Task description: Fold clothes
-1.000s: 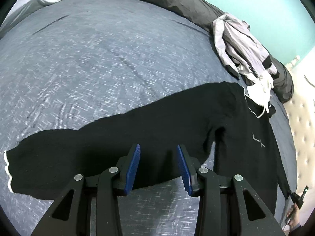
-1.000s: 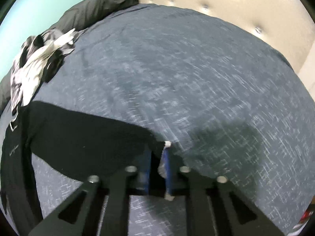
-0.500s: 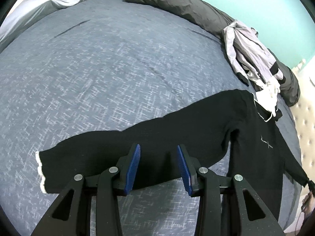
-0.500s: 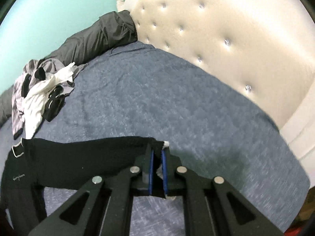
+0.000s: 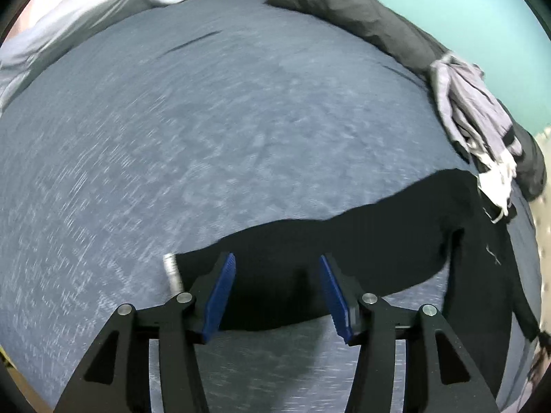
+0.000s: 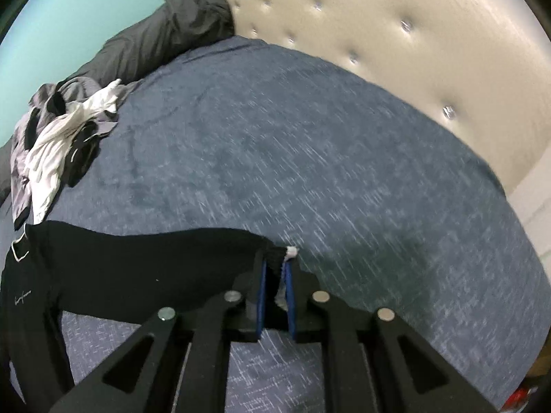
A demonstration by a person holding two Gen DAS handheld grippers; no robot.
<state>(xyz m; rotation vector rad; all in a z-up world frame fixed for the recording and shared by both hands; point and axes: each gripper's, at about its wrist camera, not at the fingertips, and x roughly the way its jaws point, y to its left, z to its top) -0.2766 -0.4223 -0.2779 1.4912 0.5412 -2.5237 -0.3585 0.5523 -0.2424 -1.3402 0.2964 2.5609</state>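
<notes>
**Grippers at both sleeve cuffs: sleeve fold in preparation**

Right gripper (image 6: 275, 275) is clamped on the white-edged cuff (image 6: 291, 252) of one sleeve of the black sweater (image 6: 113, 261). The cuff stands pinched between the blue pads (image 6: 262, 289), at 6 o'clock in the right wrist view. From there the sleeve runs toward 9 o'clock, where the sweater body and its small chest lettering lie.

Left gripper (image 5: 277, 285) is released, its jaws spread wide. The other sleeve (image 5: 344, 251) lies flat between and beyond the jaws. Its white cuff (image 5: 171, 270) sits just outside the left finger, at about 7 o'clock.

The sweater lies spread, front up, on the blue bedspread (image 5: 224, 120), both sleeves extended. A heap of grey and white clothes (image 6: 58, 130) rests at 10 o'clock in the right view, touching the sweater collar. A dark bolster (image 5: 361, 24) lies along the far edge. The tufted headboard (image 6: 396, 41) stands at 1 o'clock.

Judged step: taking hold of both sleeves before folding them inward.

Next move, as judged: shift the left gripper toward 7 o'clock so the cuff sits between the pads, lower it, then close. Both sleeves can then be carried across the body.
</notes>
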